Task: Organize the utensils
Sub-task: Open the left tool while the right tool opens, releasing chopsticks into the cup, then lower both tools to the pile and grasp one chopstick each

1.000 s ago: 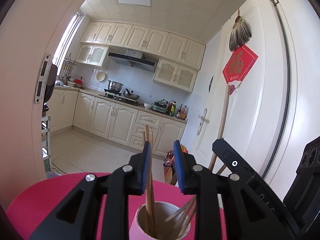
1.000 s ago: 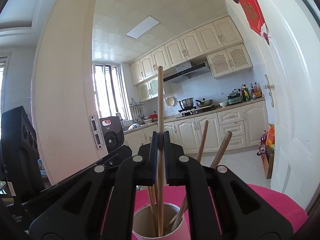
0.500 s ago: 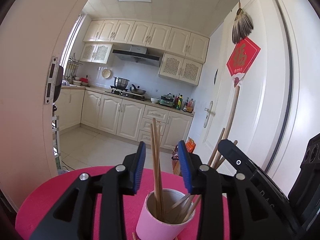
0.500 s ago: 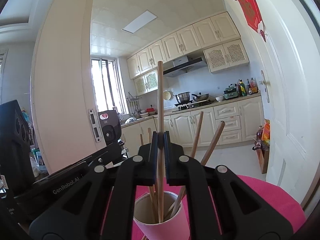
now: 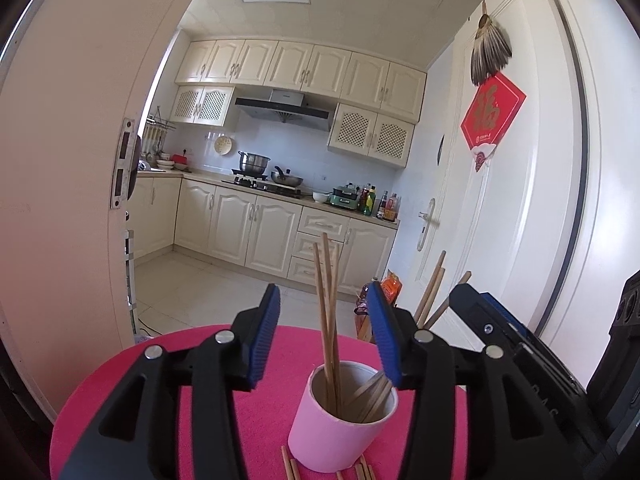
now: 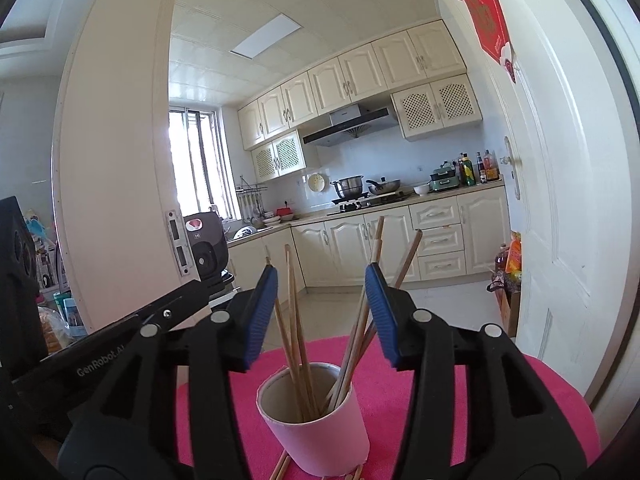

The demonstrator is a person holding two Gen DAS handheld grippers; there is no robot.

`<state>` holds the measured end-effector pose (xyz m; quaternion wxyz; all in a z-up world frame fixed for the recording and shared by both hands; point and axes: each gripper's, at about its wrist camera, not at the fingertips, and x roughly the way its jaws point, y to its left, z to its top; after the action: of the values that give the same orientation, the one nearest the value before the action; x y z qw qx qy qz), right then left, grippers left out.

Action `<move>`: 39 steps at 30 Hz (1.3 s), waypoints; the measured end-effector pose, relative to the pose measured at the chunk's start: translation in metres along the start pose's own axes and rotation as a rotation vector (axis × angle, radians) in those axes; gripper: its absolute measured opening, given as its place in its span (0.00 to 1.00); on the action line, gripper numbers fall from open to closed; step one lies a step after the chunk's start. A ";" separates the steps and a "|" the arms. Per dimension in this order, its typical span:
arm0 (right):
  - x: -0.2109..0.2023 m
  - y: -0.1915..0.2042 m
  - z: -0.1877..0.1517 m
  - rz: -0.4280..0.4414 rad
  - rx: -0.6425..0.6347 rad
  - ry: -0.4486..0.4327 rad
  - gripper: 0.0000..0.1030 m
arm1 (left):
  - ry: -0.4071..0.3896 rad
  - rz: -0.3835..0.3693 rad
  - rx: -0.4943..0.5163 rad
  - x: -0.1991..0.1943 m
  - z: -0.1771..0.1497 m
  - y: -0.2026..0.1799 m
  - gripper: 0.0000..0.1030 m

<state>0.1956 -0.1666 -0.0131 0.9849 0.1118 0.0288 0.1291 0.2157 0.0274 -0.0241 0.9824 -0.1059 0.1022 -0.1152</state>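
A pink paper cup [image 5: 340,436] stands on a round pink table [image 5: 120,396] and holds several wooden chopsticks [image 5: 328,304]. My left gripper [image 5: 323,334] is open and empty, its blue pads on either side of the upright chopsticks, apart from them. In the right wrist view the same cup [image 6: 320,436] holds the chopsticks [image 6: 296,320], some leaning left and some right. My right gripper [image 6: 321,316] is open and empty, above and just behind the cup. More chopsticks [image 5: 290,466] lie flat on the table under the cup's near side.
The right gripper's body [image 5: 532,356] is close on the right in the left wrist view. The left gripper's body [image 6: 104,356] is close on the left in the right wrist view. A white door [image 5: 512,200] stands right. The kitchen lies beyond the table's far edge.
My right gripper opened and let go of the chopstick, which now stands in the cup. My left gripper opened wider. Both grippers drew back from the cup.
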 end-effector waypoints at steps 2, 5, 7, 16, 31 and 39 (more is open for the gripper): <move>-0.006 0.000 0.001 -0.007 -0.008 -0.001 0.46 | 0.000 0.001 0.002 -0.006 0.001 -0.001 0.46; -0.014 0.000 0.003 -0.017 -0.010 0.003 0.47 | 0.006 0.007 0.007 -0.013 0.002 -0.001 0.49; -0.020 -0.001 0.005 -0.023 -0.015 0.008 0.48 | 0.014 0.010 0.009 -0.019 0.002 -0.002 0.51; -0.042 -0.003 -0.006 -0.049 -0.021 0.107 0.55 | 0.262 0.061 0.044 -0.019 -0.019 -0.001 0.61; -0.041 -0.023 -0.071 -0.086 0.067 0.523 0.70 | 0.882 0.140 -0.038 0.010 -0.120 0.030 0.61; -0.046 -0.032 -0.084 -0.089 0.096 0.591 0.70 | 0.915 0.194 0.012 0.006 -0.134 0.027 0.61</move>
<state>0.1522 -0.1908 -0.1007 0.9322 0.1145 0.3249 0.1110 0.1969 0.0268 -0.1592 0.8433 -0.0287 0.5335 -0.0581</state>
